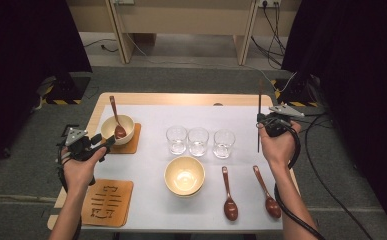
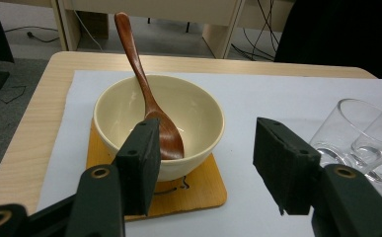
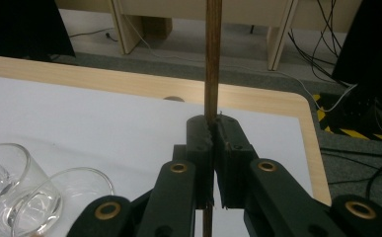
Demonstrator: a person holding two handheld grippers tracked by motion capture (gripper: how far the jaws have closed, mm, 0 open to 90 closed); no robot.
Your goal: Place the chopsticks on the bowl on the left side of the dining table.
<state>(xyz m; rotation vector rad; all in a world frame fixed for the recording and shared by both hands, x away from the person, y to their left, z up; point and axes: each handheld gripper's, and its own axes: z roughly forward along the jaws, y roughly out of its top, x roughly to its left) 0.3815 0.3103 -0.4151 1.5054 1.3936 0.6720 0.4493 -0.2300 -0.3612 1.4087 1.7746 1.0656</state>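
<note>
The right tongs [image 3: 212,148] are clamped on a thin brown stick [image 3: 213,54], likely chopsticks, held upright over the worktop's [image 1: 146,210] right far part with its long axis vertical; the left tongs [image 2: 206,163] stand wide and hold nothing, just near of the bowl [image 2: 198,111] with a spoon [image 2: 151,106] on its coaster [image 2: 198,190]. The stick's lower end is cut off in the right gripper view, and whether it is one stick or a pair cannot be made out. In judgement, the bare coaster [image 1: 108,202] at near left lies well apart from the right hand [image 1: 277,147].

No readable text, brand or number anywhere I look. Near wooden coaster [image 1: 107,202] by my left hand: dark carved linework, not legible as characters.
</note>
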